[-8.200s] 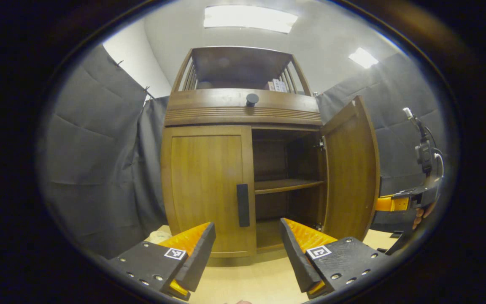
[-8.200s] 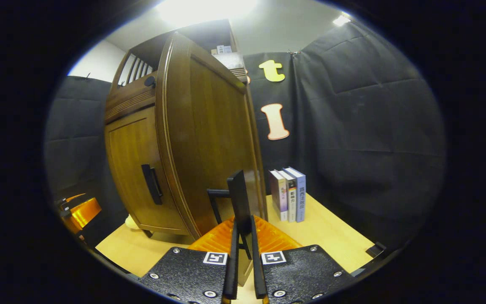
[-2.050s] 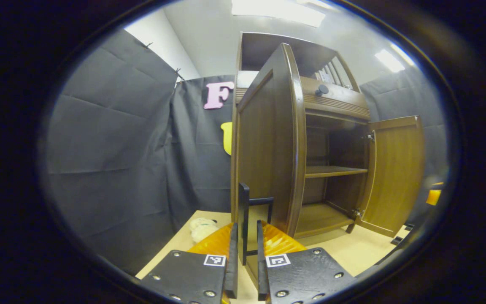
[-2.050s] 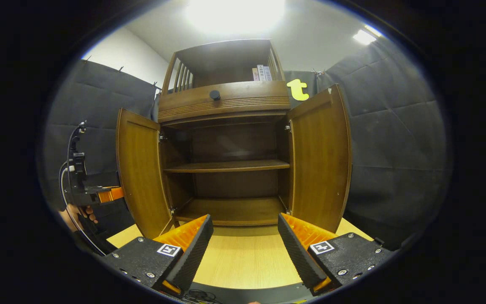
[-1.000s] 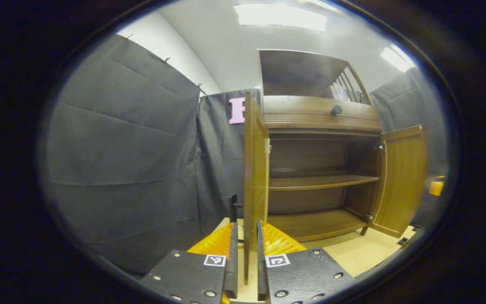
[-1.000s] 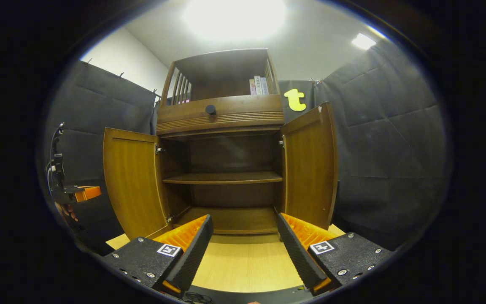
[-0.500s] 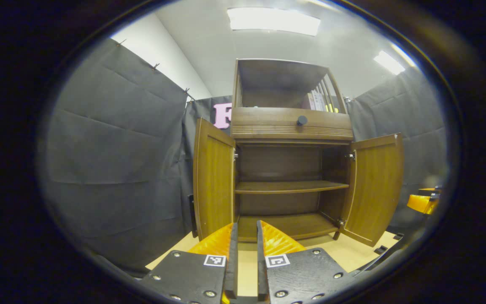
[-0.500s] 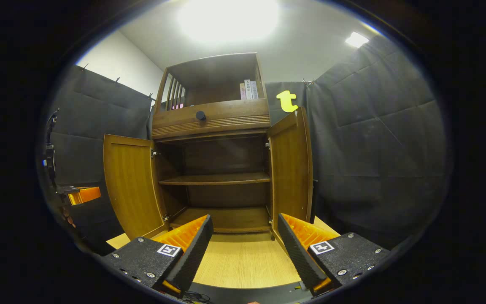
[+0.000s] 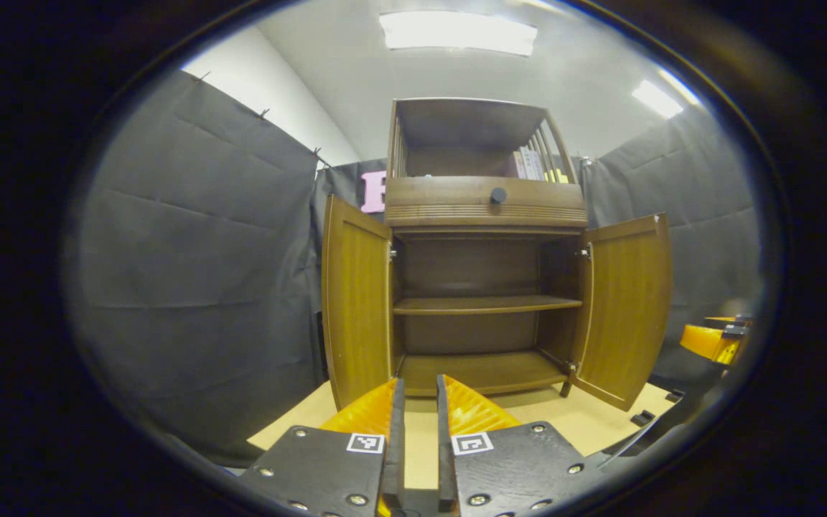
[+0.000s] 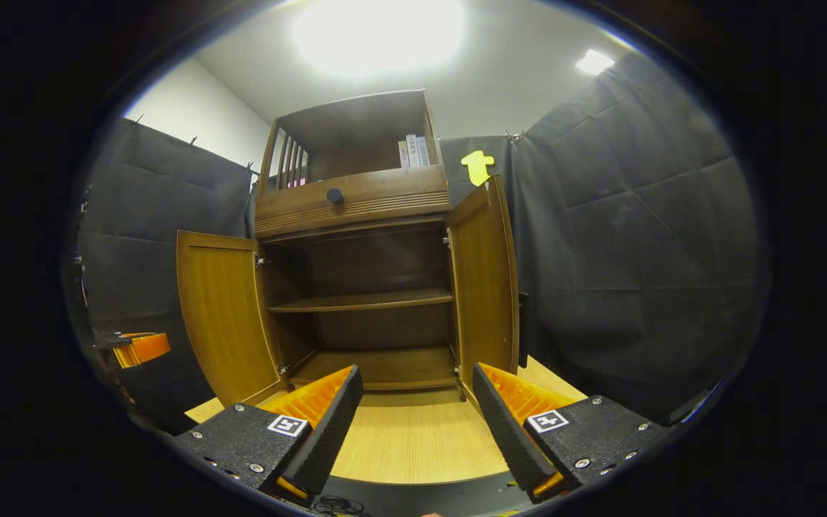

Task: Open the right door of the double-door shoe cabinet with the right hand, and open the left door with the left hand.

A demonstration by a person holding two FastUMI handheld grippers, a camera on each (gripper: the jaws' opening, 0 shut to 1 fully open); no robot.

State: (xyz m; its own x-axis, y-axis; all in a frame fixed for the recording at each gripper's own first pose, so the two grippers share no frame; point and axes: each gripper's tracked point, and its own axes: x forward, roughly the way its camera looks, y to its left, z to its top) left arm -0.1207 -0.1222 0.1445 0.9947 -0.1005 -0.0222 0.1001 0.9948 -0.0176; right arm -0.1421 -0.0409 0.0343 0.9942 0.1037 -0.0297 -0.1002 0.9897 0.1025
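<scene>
Standing straight ahead of both grippers, the shoe cabinet (image 9: 485,215) is seen with both of its doors swung wide. In the left gripper view, the left gripper (image 9: 417,438) is held low over the light wooden table (image 9: 600,424), its fingers drawn close together with only a narrow slot left between them and nothing pinched there. Ahead of it and slightly to its left, the left door (image 9: 356,301) is turned outward almost edge-on; ahead and to its right, the right door (image 9: 625,309) is angled out with its inner face shown. Between the doors, a middle shelf (image 9: 485,305) and a bottom board (image 9: 482,370) are exposed, both bare. Above the opening, a drawer front with a dark round knob (image 9: 498,194) is seen, and some books (image 9: 532,164) are stood in the railed top compartment. At the far right edge of this view, part of the right gripper (image 9: 715,339) is caught, well apart from the cabinet.

In the right gripper view, the right gripper (image 10: 417,420) is held with its fingers spread wide and nothing between them, short of the cabinet's base. The right door is found just ahead of its right finger (image 10: 507,416), nearly edge-on, while the left door is opened toward the left side. Whether the right finger touches that door cannot be told.
</scene>
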